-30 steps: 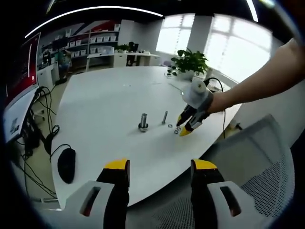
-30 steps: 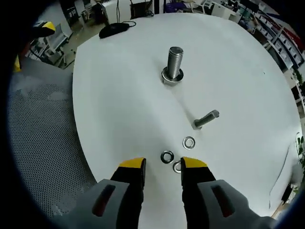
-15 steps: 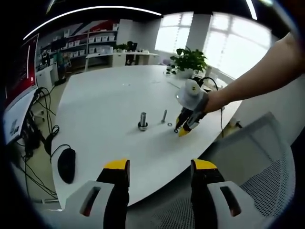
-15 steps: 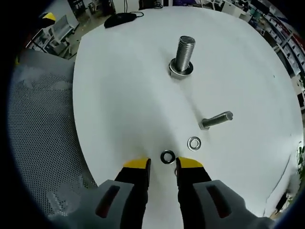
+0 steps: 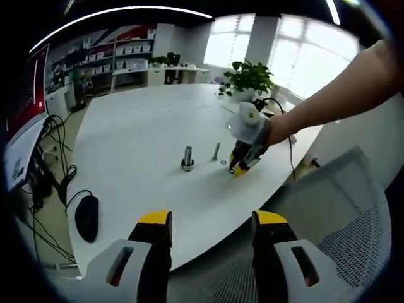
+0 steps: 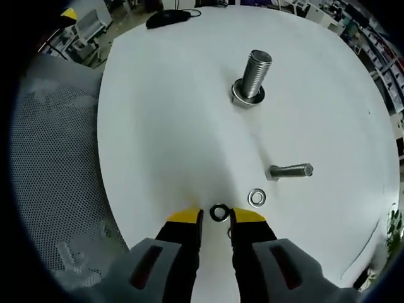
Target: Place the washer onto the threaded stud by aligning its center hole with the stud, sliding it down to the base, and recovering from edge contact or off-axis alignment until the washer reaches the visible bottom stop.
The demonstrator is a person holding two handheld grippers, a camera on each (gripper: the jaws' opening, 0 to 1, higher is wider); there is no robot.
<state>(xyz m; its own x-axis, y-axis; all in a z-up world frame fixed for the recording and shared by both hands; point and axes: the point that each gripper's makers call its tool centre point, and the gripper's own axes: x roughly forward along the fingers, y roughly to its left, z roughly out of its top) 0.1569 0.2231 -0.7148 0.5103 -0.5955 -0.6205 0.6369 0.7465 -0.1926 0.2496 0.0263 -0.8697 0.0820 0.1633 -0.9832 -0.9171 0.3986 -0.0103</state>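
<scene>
In the right gripper view the threaded stud [image 6: 255, 74] stands upright on the white table [image 6: 164, 126], with a ring at its base. A dark washer [image 6: 213, 211] lies flat on the table between the yellow fingertips of my right gripper [image 6: 216, 216]. The jaws are open a narrow gap and stand close on either side of it. A brighter washer [image 6: 256, 197] lies just to the right, and a loose bolt [image 6: 290, 171] lies on its side beyond. In the left gripper view, my right gripper [image 5: 237, 169] tips down onto the table near the stud [image 5: 187, 156]. My left gripper [image 5: 211, 218] hangs open, holding nothing.
A black mouse [image 5: 87, 218] and cables lie at the table's left edge. A mesh chair [image 5: 341, 246] stands beside the near edge, also seen as the mesh chair [image 6: 53, 164]. A potted plant [image 5: 248, 79] sits at the far side. The person's arm [image 5: 341, 95] reaches in from the right.
The right gripper's jaws have narrowed and moved forward, so the dark washer now sits between their tips. The left gripper has held still.
</scene>
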